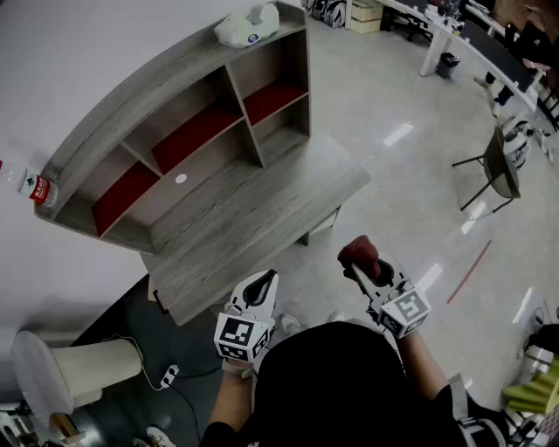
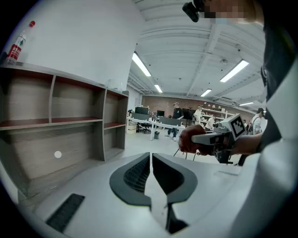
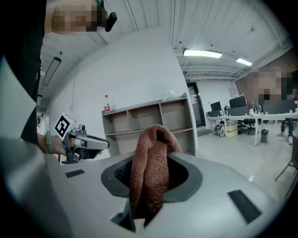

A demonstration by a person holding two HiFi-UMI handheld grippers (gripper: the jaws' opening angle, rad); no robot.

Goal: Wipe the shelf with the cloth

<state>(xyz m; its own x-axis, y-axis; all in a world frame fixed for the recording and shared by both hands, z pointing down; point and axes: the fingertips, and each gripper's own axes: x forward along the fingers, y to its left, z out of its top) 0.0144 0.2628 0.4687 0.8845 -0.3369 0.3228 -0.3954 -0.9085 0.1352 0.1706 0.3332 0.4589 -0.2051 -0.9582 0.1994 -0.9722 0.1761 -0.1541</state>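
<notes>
In the head view, the shelf (image 1: 188, 113) stands against the wall with its counter (image 1: 262, 223) in front. A bottle (image 1: 35, 188) sits on its top at one end and a white bag (image 1: 247, 24) at the other. Both grippers are held low near the person's body, well apart from the shelf. The right gripper (image 1: 362, 264) carries the cloth (image 1: 357, 251). The left gripper (image 1: 262, 288) carries nothing.

In the left gripper view, the jaws are closed against each other with nothing between them. The shelf compartments show off to the left, and the cloth bulges from the other gripper on the right.

In the right gripper view, the jaws are clamped on the cloth low down, and a folded loop of it stands up above them. It is a reddish-brown terry towel and looks soft, light and limp. It will likely sag and bunch rather than hold a flat face. The grip near the bottom of the fold looks secure. For wiping, the free loop probably has to be pressed flat onto the boards so it drags evenly. Its rough pile should grip the wood rather than slide.
</notes>
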